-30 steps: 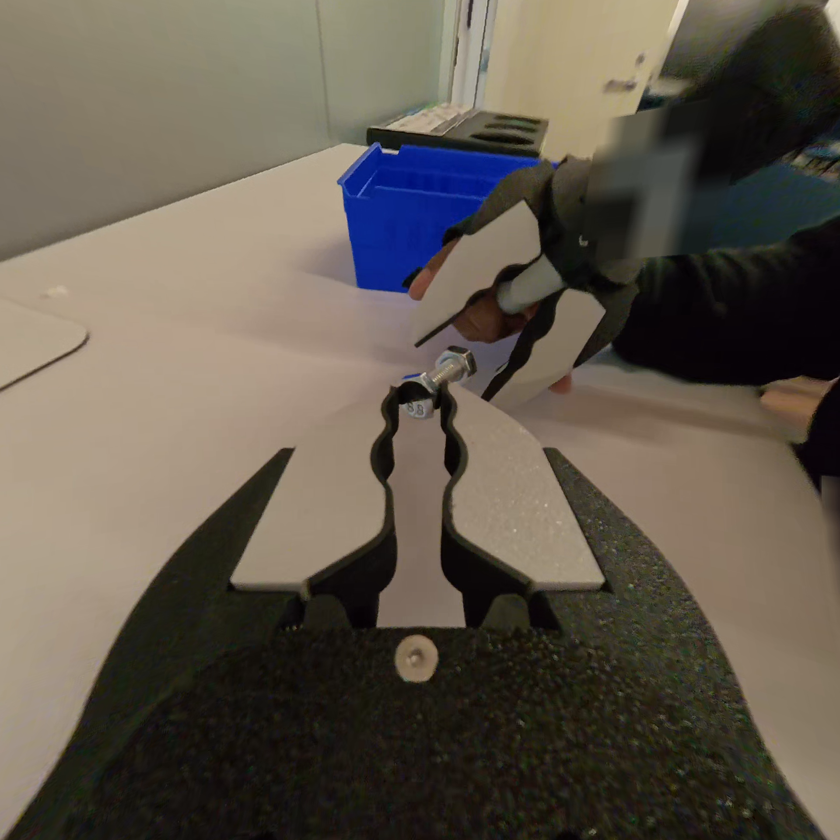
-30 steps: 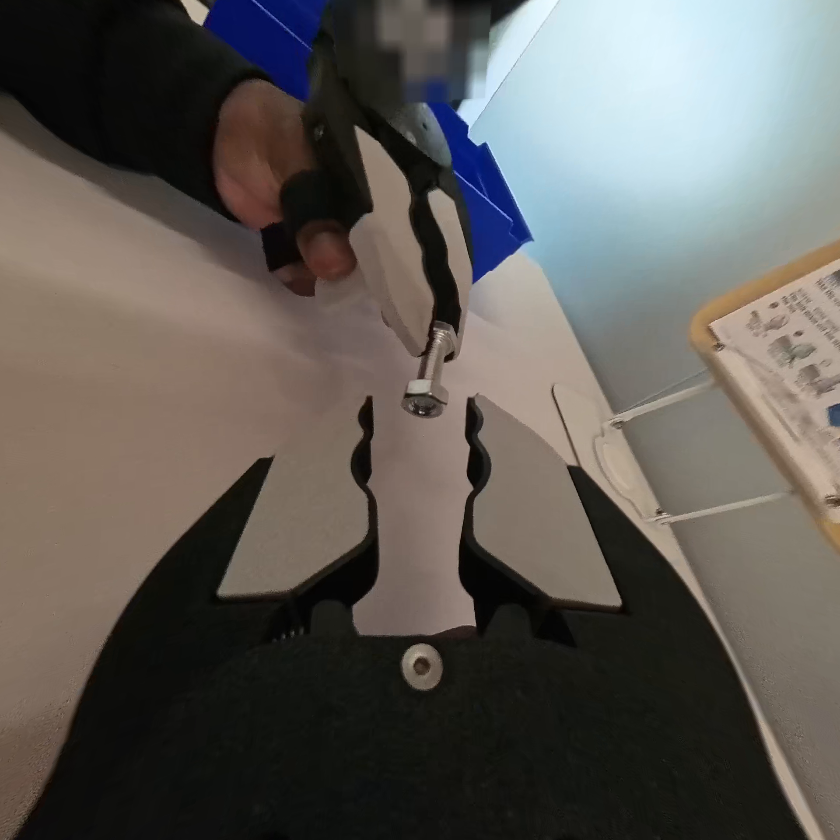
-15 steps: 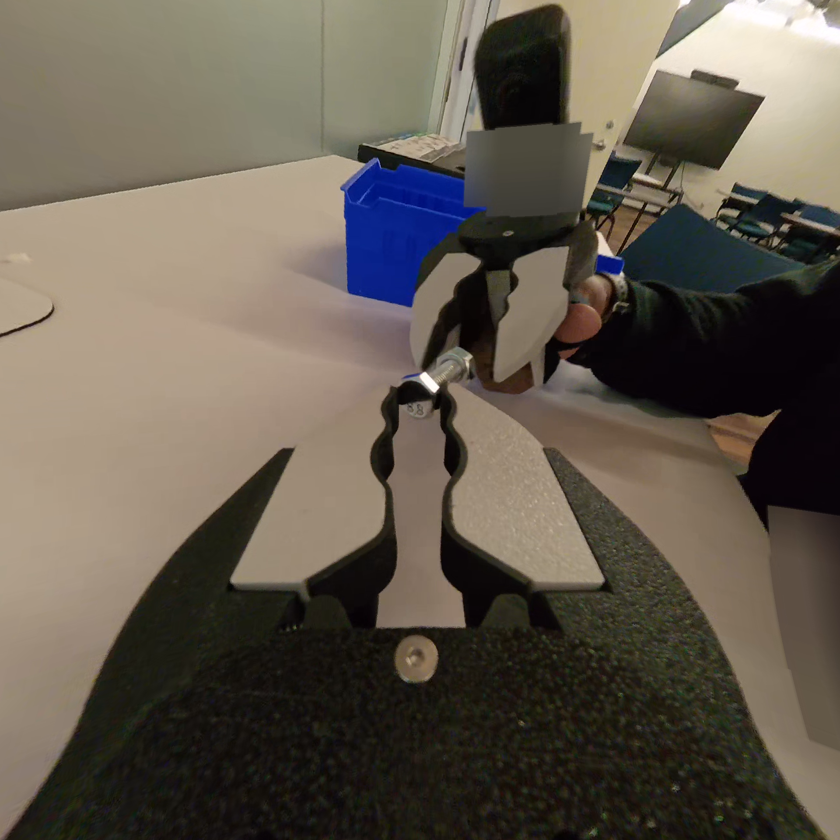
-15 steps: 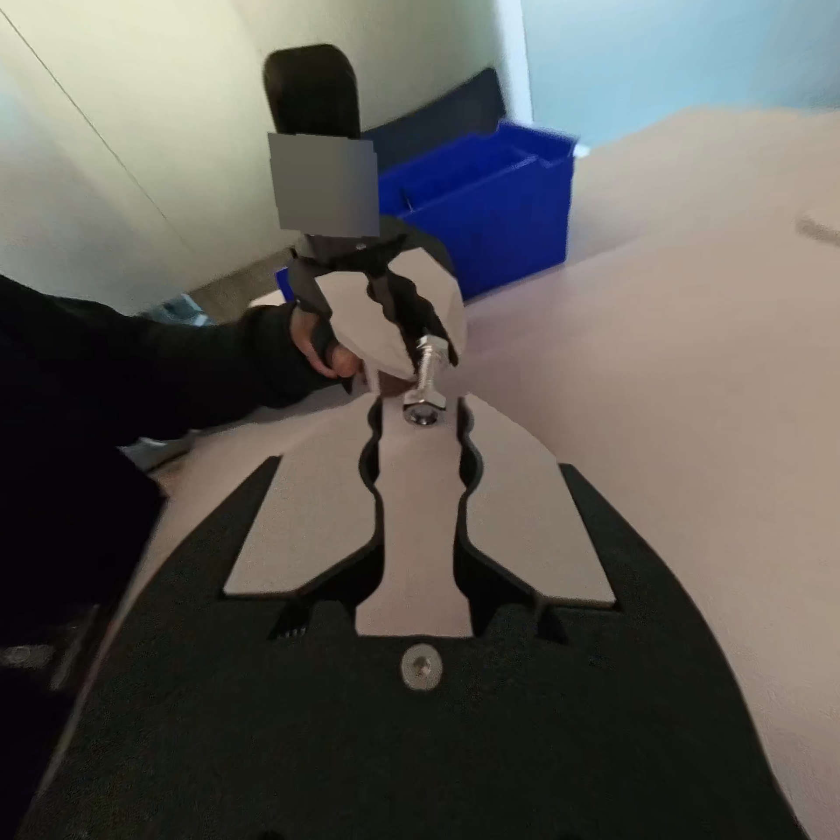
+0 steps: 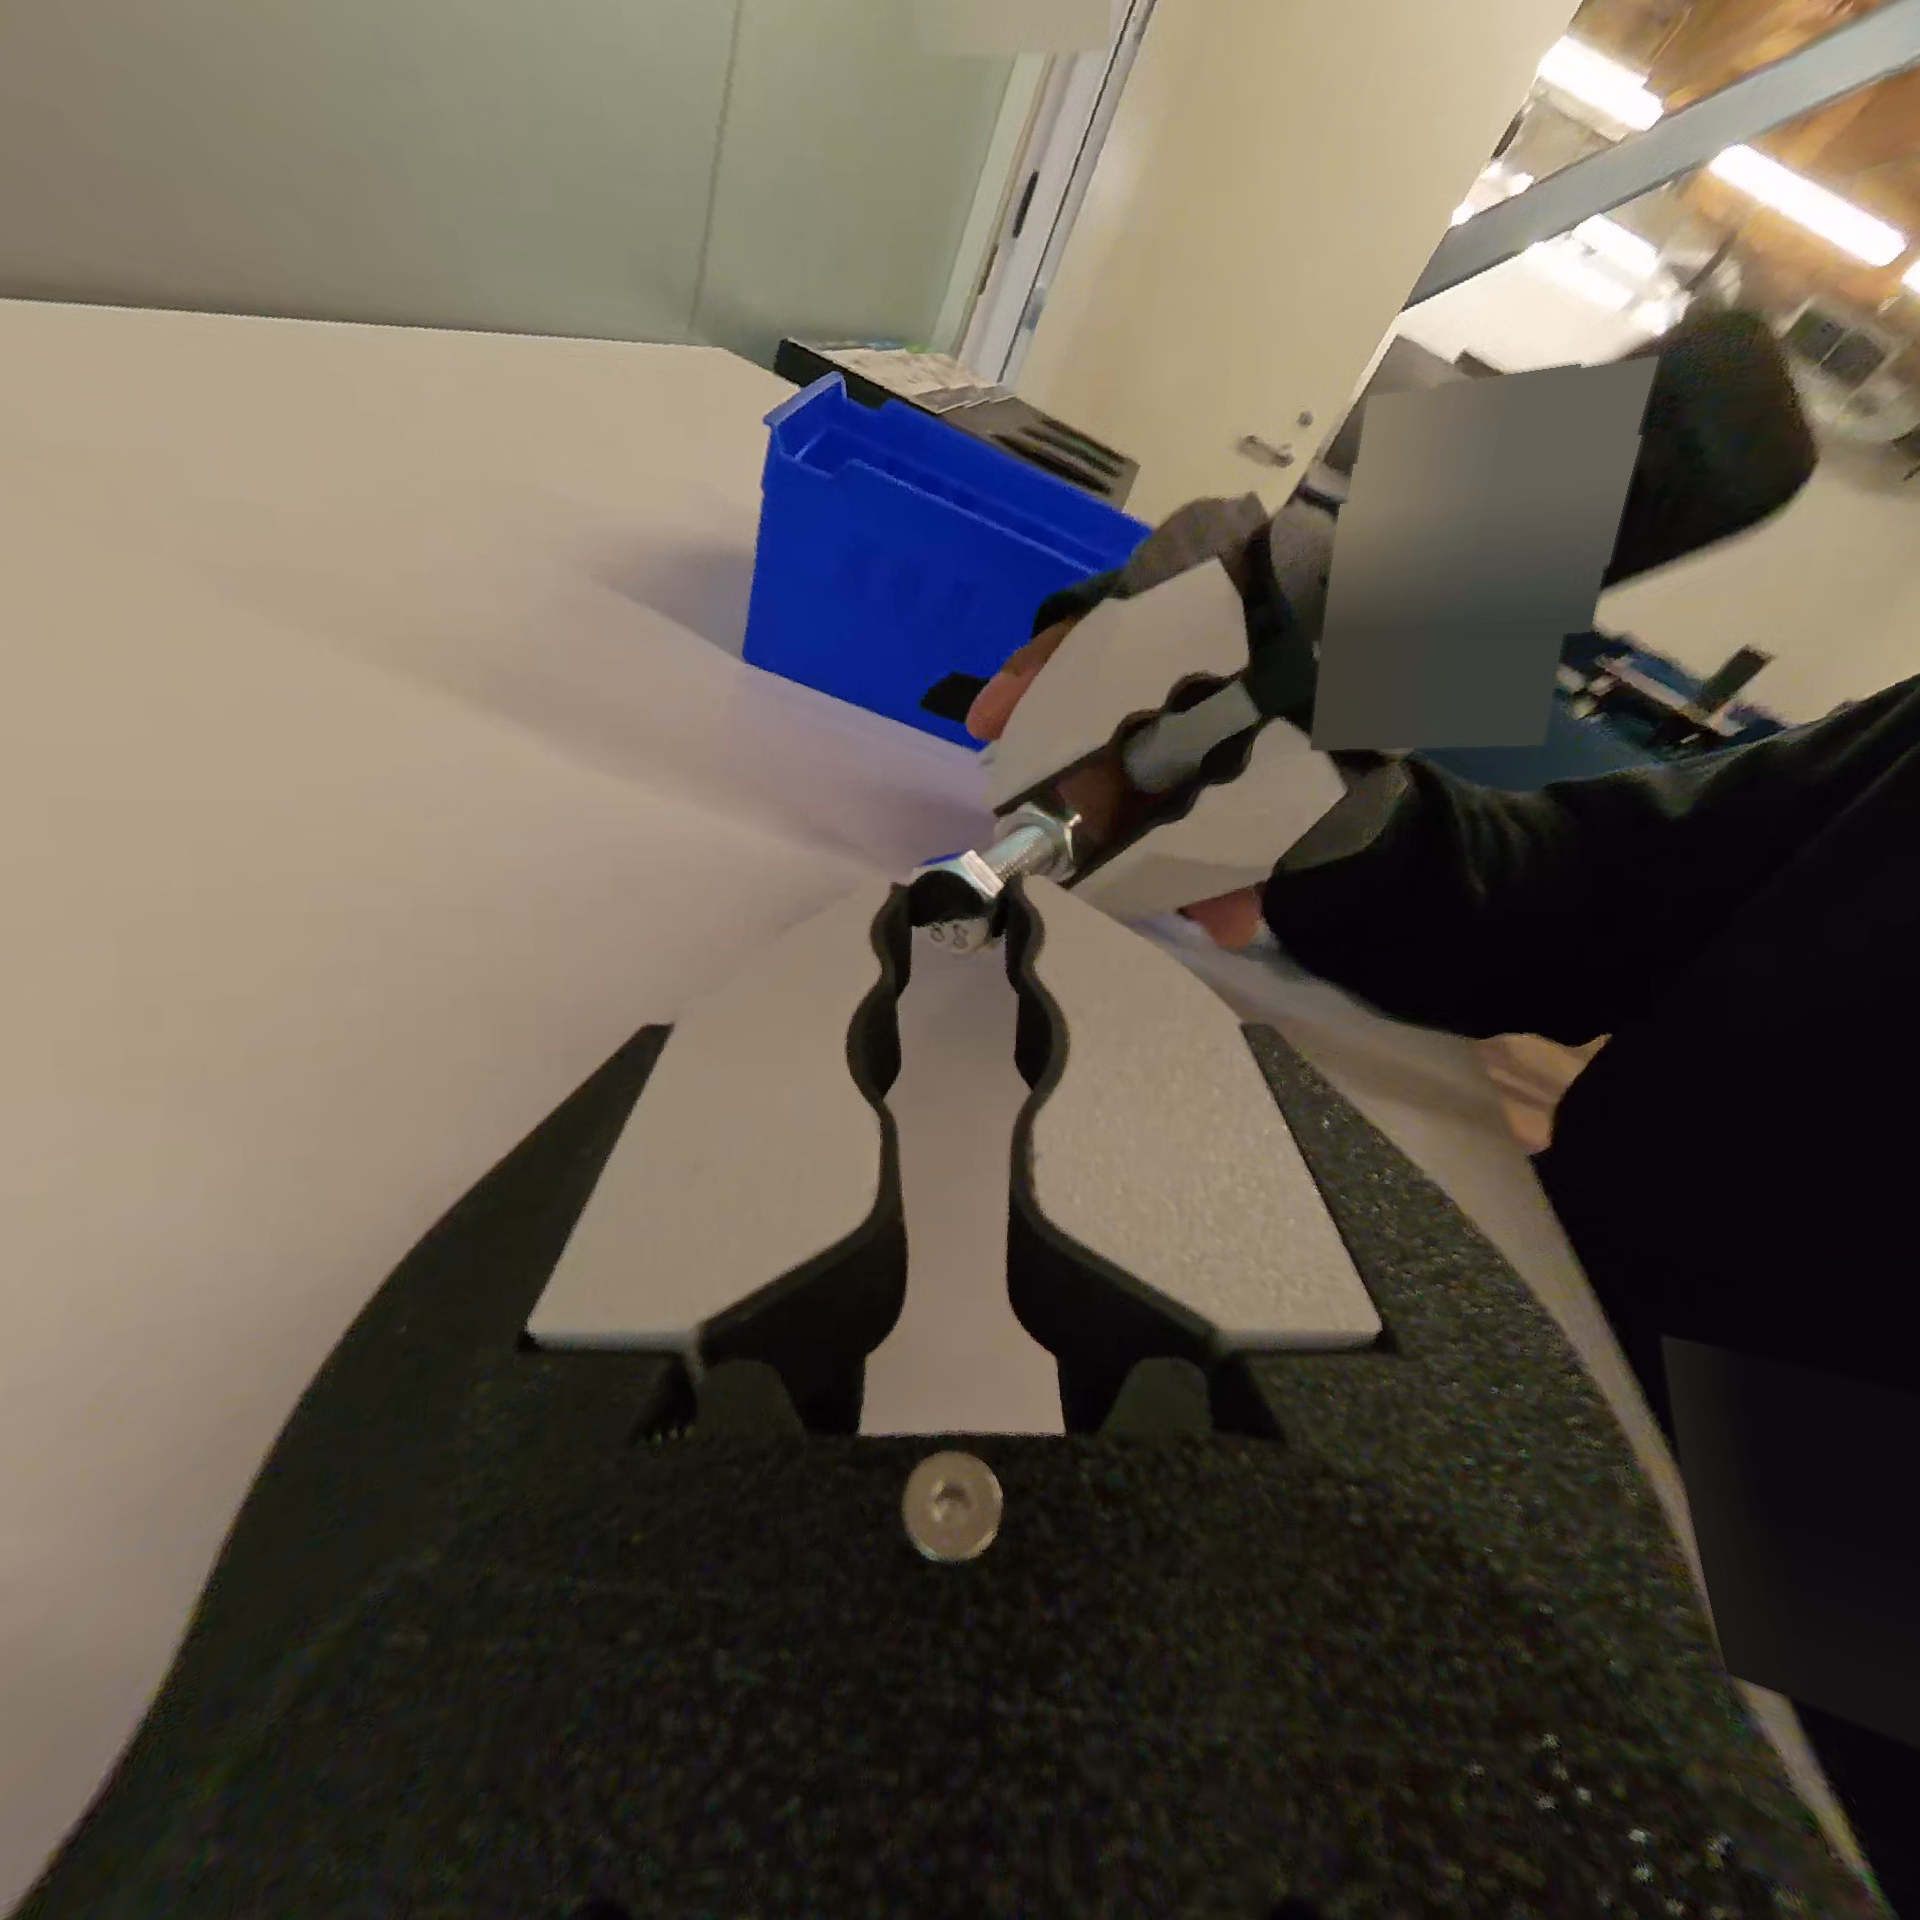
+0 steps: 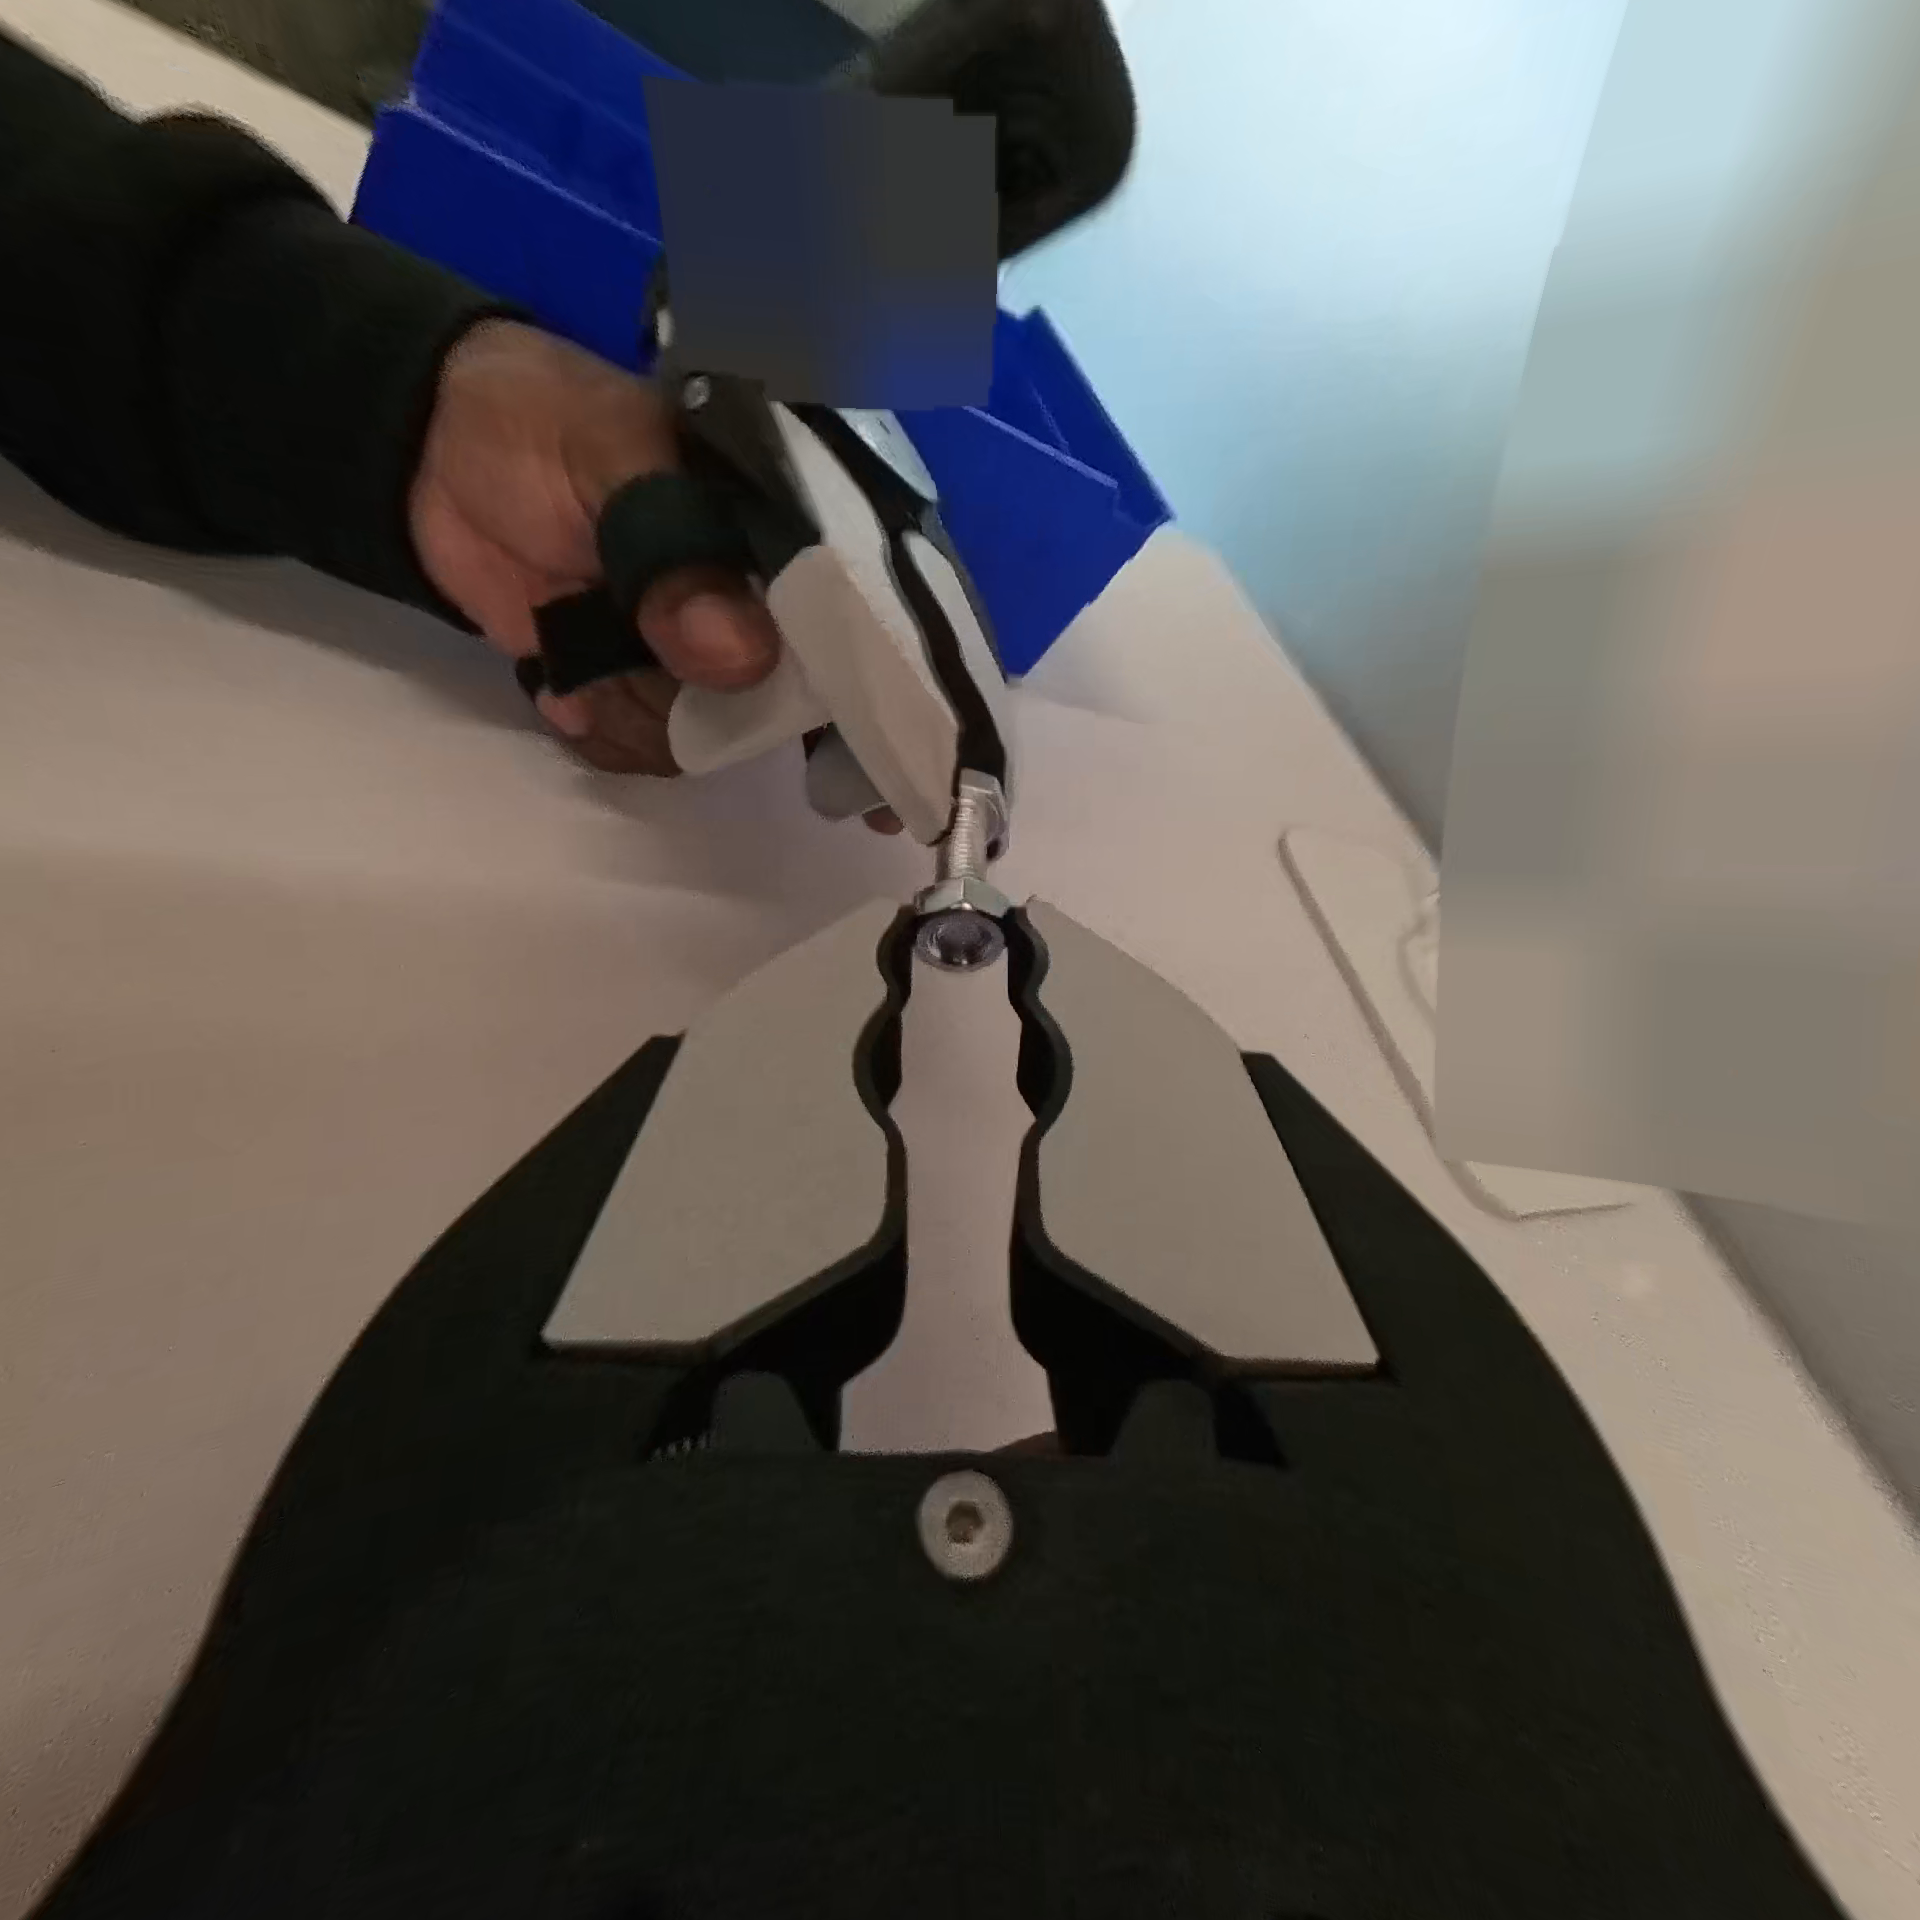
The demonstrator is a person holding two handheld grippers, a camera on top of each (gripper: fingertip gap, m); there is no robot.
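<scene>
A silver bolt (image 5: 1013,854) with a hex nut is held in the air between my two grippers, above the white table (image 5: 364,727). My left gripper (image 5: 954,920) is shut on the bolt's hex head (image 5: 958,933). The threaded shaft points away towards my right gripper (image 5: 1044,836), whose fingers close on the nut (image 5: 1051,829). In the right wrist view my right gripper (image 6: 961,935) is shut on the nut (image 6: 961,902). The shaft (image 6: 968,847) runs up to the left gripper (image 6: 979,802), which a hand (image 6: 540,520) holds.
A blue plastic bin (image 5: 883,582) stands on the table behind the grippers, and also shows in the right wrist view (image 6: 1039,499). A black tray (image 5: 1039,436) sits behind it. A pale upright sheet (image 6: 1662,727) stands at the table's right edge. Black sleeves (image 5: 1558,883) reach in. The grippers are tip to tip, or close to it.
My right gripper has closed its jaws from wide open onto the nut at the bolt's free end and has turned about the bolt. My left gripper has kept its hold on the bolt head.
</scene>
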